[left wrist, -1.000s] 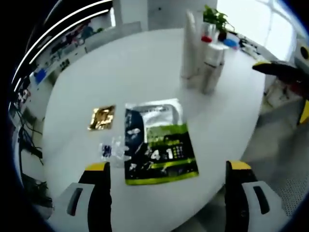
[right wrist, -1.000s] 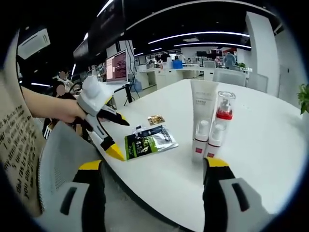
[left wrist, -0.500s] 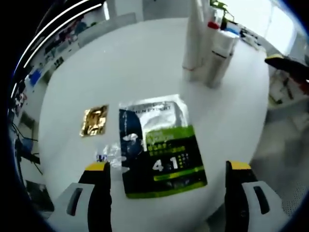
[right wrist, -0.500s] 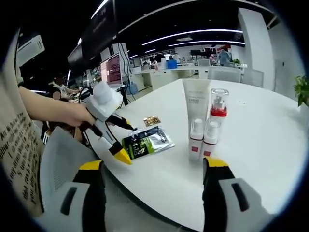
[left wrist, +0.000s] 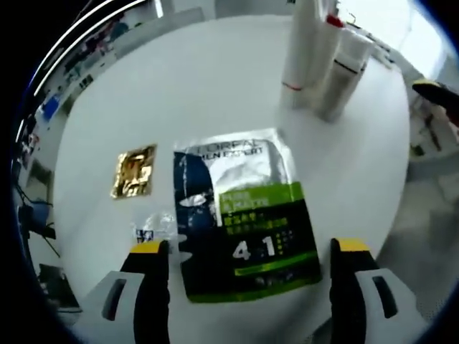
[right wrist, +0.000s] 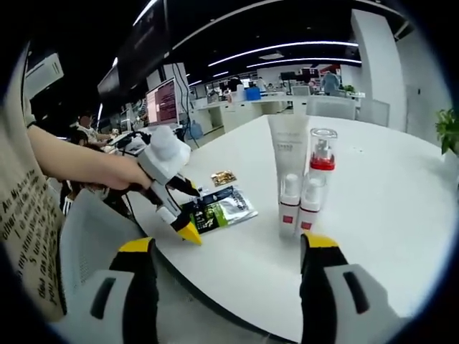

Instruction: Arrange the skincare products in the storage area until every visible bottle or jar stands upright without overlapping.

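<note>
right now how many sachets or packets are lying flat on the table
3, all at the near edge by the left tool: the big green and silver packet, a small gold sachet left of it, and a small clear sachet touching its lower left side.

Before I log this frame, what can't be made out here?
- Bottles: tops cut by the upper edge of the left gripper view, so caps unseen there.
- Clear sachet: too blurred to read in the left gripper view.
- Face-mask packet: near end covered by the left gripper in the right gripper view.
- Gold sachet: too small to read there.
</note>
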Available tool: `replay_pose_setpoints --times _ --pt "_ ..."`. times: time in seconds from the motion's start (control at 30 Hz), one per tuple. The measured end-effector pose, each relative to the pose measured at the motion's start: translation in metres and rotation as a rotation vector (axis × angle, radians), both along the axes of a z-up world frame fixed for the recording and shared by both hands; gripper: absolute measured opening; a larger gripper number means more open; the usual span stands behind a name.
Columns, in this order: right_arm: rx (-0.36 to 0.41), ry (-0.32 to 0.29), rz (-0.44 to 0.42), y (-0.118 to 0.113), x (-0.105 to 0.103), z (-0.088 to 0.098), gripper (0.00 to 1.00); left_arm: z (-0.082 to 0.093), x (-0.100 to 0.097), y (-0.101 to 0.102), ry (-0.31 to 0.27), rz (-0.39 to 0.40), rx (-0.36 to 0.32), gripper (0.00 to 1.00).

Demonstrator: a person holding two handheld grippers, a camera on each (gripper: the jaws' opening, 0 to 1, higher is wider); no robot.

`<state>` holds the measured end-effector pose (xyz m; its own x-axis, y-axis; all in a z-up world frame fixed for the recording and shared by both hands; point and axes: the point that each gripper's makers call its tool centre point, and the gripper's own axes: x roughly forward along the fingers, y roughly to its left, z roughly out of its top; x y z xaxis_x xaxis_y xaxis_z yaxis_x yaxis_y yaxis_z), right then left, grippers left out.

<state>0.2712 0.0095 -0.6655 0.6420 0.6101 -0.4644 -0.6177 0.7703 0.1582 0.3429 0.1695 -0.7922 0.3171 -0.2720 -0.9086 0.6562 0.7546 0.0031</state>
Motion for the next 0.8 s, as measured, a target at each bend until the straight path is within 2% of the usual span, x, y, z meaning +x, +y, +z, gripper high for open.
replay_pose_setpoints --times 0.2,0.37,0.63,0.8 --pt "0.000 -0.002 -0.004 -0.0005 0.0005 0.0001 0.82 -0.0002 0.0035 0.0004 0.000 0.015 0.000 0.89" --pt "-0.002 -0.006 -0.006 -0.0012 0.0011 0.0004 0.81 0.0051 0.0059 -0.0025 -0.021 0.019 -0.017 0.73" --pt "-0.013 -0.011 -0.003 -0.0016 0.0006 -0.0002 0.81 0.0055 0.0075 -0.0034 -0.047 0.049 -0.034 0.71" --pt "-0.013 -0.013 -0.006 -0.0025 0.0012 0.0002 0.80 0.0078 0.0057 -0.0079 -0.070 0.023 -0.033 0.64"
